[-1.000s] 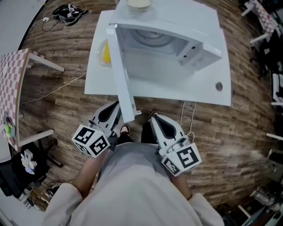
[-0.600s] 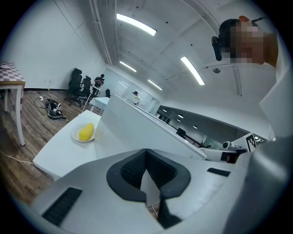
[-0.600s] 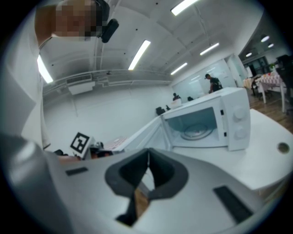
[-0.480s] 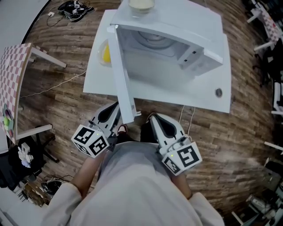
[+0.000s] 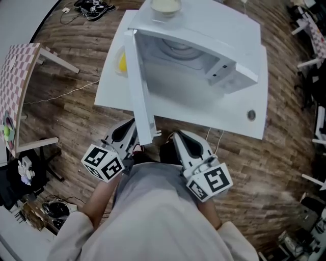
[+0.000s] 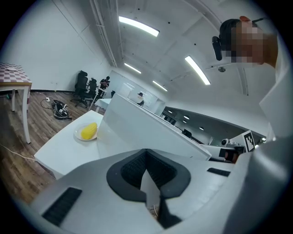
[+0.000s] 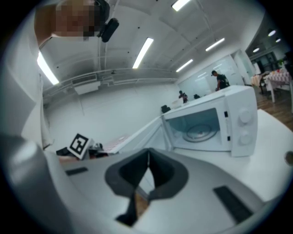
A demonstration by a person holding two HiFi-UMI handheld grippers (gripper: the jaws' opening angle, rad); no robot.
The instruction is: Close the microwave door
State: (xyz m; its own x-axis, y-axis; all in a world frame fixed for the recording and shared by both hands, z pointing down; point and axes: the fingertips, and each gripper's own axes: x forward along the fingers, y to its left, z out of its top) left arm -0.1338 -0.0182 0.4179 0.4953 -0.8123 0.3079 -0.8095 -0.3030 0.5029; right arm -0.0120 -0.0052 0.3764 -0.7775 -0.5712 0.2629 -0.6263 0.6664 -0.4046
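Microwave door point(image 6: 151, 132) hides the cavity point(image 7: 201, 130) from left gripper view, not right.

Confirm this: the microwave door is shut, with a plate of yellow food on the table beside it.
Not right. The microwave door stands wide open, as the head view shows; the plate of yellow food does sit on the table beside it.

Wood-plank floor point(image 5: 66, 122) throughout; white table point(image 5: 204, 109) at centre, pink-checked table point(image 5: 18, 76) well apart at the left edge, black cable tangle point(image 5: 94, 6) on the floor beyond. White walls point(image 6: 46, 59), strip lights point(image 6: 138, 26) on a pale ceiling, dark office chairs point(image 6: 84, 87) by the far wall.
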